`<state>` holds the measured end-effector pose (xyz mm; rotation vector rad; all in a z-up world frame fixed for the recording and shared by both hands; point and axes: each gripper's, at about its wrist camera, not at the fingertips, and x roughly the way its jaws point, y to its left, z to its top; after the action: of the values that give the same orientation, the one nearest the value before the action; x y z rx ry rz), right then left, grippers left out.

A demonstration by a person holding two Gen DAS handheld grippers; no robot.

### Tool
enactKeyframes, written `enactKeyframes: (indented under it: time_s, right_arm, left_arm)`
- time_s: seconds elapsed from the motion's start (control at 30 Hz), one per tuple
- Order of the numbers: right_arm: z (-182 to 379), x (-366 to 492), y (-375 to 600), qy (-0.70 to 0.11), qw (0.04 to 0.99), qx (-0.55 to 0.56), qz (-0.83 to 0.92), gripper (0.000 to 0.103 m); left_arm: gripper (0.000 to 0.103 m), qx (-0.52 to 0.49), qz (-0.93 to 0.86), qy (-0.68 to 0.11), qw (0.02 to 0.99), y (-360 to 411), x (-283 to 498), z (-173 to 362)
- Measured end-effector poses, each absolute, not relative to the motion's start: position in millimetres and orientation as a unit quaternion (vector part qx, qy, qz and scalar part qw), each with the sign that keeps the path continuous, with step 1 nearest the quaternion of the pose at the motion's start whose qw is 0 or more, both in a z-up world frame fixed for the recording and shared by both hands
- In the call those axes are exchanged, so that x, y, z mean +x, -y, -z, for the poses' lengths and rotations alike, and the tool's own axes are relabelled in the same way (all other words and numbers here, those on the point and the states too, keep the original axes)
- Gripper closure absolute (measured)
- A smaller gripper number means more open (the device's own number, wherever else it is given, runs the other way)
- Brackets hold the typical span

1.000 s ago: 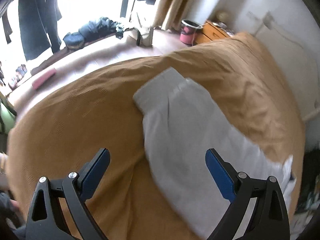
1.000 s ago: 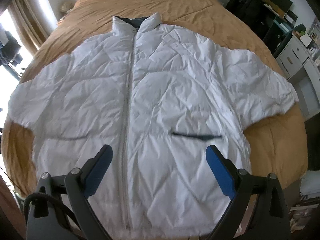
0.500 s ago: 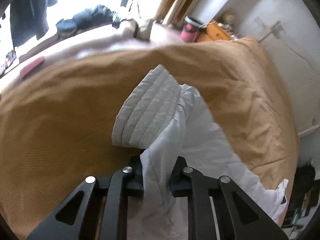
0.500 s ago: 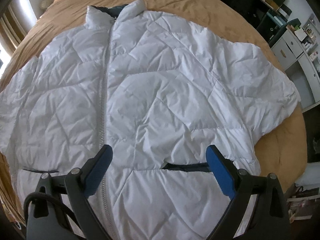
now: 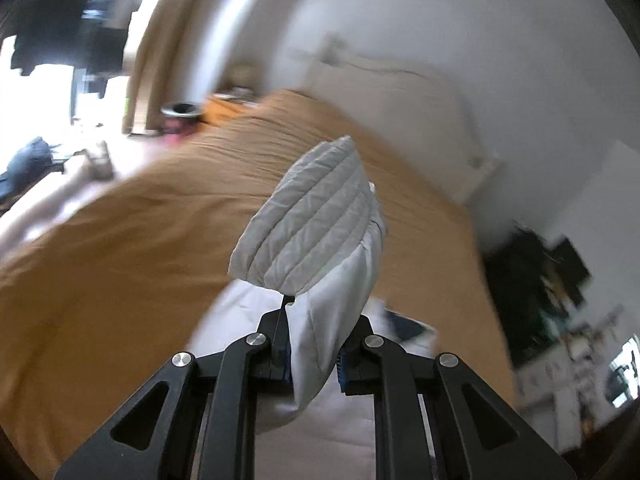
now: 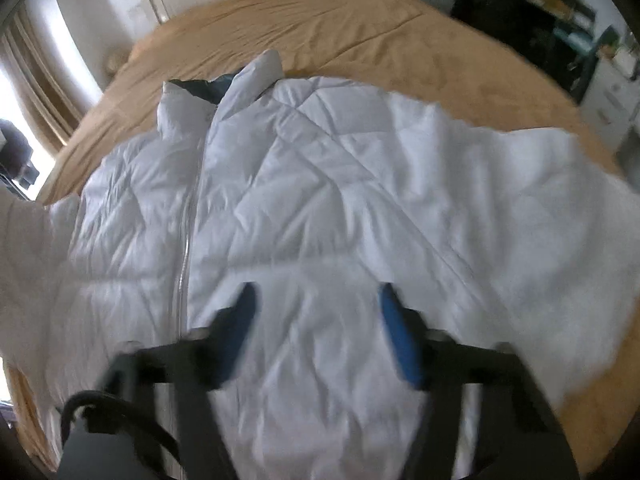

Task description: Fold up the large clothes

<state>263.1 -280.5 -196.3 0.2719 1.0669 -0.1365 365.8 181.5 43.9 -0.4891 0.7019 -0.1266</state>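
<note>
The white puffer jacket (image 6: 304, 216) is spread front-up on the tan bedspread (image 6: 320, 20). Its sleeve cuff (image 5: 312, 224) is pinched and lifted by the left gripper (image 5: 314, 354); the right gripper (image 6: 320, 336) is held spread above the jacket front. The sleeve fold appears under way: the cuff is to be carried inward across the chest.

Matte black frames on both tools. On the left gripper (image 5: 313, 354): flat angular linkage bars with triangular cut-outs, joined by four round silver screws, two to each side; slivers of blue padding lining the inner faces of the black fingers (image 5: 277, 350). On the right gripper (image 6: 320, 326): same black linkage, badly blurred, with long blue pads on the fingers (image 6: 394, 334); a black cable looping at the lower left of the body. No skin or sleeve visible.
</note>
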Motion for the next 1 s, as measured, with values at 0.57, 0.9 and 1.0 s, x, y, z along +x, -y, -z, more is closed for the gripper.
enactKeyframes:
  time_s: [0.57, 0.9, 1.0]
  right_arm:
    - [179.7, 196.5, 430.9, -0.478, 0.836, 0.251, 0.100, 0.060]
    - [136.2, 192.1, 455.6, -0.454, 0.841, 0.280, 0.089, 0.020]
    - [137.6, 208.8, 437.6, -0.460, 0.839, 0.279, 0.078, 0.020]
  left_arm:
    - [0.088, -0.103, 0.213, -0.509, 0.828, 206.3, 374.6, 172.7]
    - [0.021, -0.164, 0.270, -0.524, 0.791, 186.3, 362.7, 204.1]
    - [0.013, -0.181, 0.272, -0.469, 0.821, 136.8, 360.9, 156.4]
